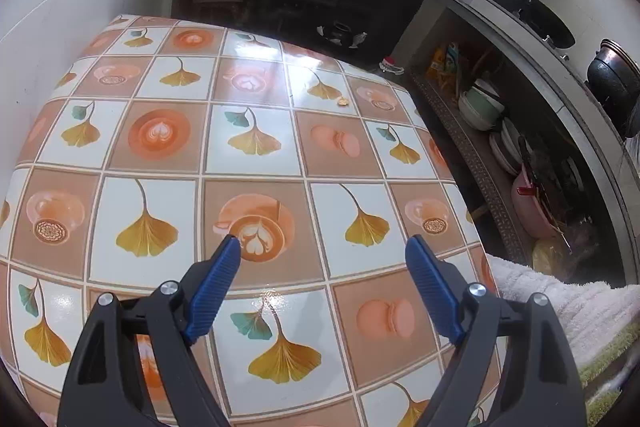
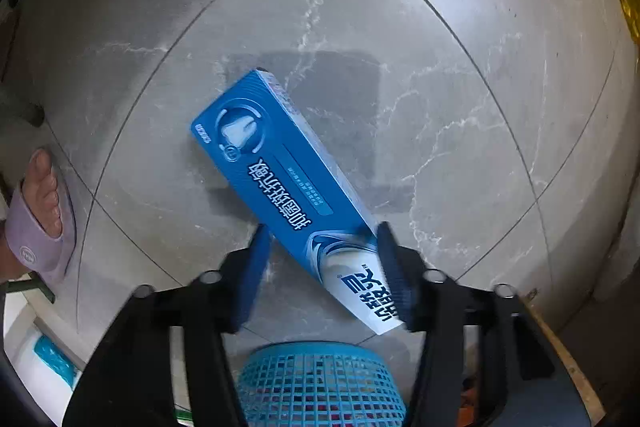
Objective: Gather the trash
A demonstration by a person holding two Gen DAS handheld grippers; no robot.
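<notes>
Right wrist: toothpaste box [image 2: 280,179] lies between jaws.

Your right gripper's [image 2: 324,259] blue fingers [image 2: 394,279] are smeared by motion, so you can't tell whether both press the blue toothpaste carton [image 2: 280,171]. The blue plastic mesh basket [image 2: 320,383] is cut off at the bottom edge. On the dark shelf [image 1: 492,163], the stacked dishes blur together.
</notes>
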